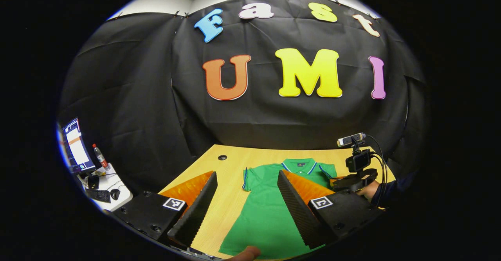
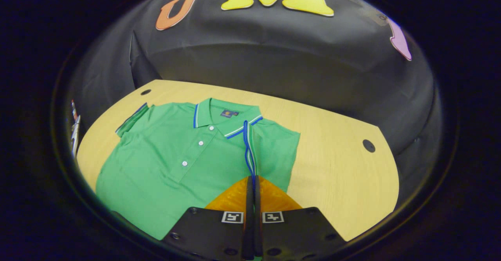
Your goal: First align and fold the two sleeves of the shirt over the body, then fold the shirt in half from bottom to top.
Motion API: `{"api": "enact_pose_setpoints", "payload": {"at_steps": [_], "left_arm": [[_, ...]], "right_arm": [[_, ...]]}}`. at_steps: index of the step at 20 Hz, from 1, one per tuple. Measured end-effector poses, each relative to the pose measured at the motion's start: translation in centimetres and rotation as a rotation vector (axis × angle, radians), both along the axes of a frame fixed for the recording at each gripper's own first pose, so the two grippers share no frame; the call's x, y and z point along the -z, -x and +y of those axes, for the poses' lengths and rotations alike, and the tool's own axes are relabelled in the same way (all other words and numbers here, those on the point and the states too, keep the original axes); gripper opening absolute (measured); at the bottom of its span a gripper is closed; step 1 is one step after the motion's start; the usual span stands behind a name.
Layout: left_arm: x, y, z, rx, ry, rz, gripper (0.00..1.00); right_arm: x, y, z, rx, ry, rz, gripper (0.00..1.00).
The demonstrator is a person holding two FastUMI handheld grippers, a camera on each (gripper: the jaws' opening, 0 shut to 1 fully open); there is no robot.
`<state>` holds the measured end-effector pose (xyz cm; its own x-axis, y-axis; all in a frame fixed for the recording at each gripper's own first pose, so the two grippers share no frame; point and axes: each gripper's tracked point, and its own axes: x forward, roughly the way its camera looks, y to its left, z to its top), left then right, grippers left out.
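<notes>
The small neck label (image 2: 229, 113) inside the shirt (image 2: 164, 163) collar is too tiny to read.

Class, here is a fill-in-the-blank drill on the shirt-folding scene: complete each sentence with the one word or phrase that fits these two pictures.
1. The polo shirt lying on the wooden table is ____ in colour.
2. The right gripper is shut on the striped cuff of one ____, which lies folded over the shirt's body.
3. The left gripper hangs above the shirt with its jaws ____.
4. The shirt's other sleeve lies ____ on the table, not yet folded.

Missing words: green; sleeve; open; spread out
</notes>
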<state>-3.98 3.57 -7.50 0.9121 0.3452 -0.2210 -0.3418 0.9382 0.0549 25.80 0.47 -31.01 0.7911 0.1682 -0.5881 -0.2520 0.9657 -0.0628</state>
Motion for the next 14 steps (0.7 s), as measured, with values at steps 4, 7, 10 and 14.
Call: {"api": "enact_pose_setpoints", "payload": {"at_steps": [4,7,10,14], "left_arm": [[1.0,0.8,1.7,-0.021,0.017,0.020,1.00],[1.7,0.7,2.7,-0.007,0.038,0.027,1.00],[2.3,0.2,4.0,0.013,0.040,0.036,1.00],[3.1,-1.9,6.3,0.025,0.068,0.029,1.00]], "right_arm": [[0.6,0.2,1.0,0.006,0.001,0.014,0.06],[-0.3,0.7,1.1,0.004,0.014,-0.001,0.12],[-2.5,2.1,1.6,0.010,-0.018,-0.032,0.34],[-7.6,5.3,1.9,0.046,-0.084,-0.117,0.88]]}}
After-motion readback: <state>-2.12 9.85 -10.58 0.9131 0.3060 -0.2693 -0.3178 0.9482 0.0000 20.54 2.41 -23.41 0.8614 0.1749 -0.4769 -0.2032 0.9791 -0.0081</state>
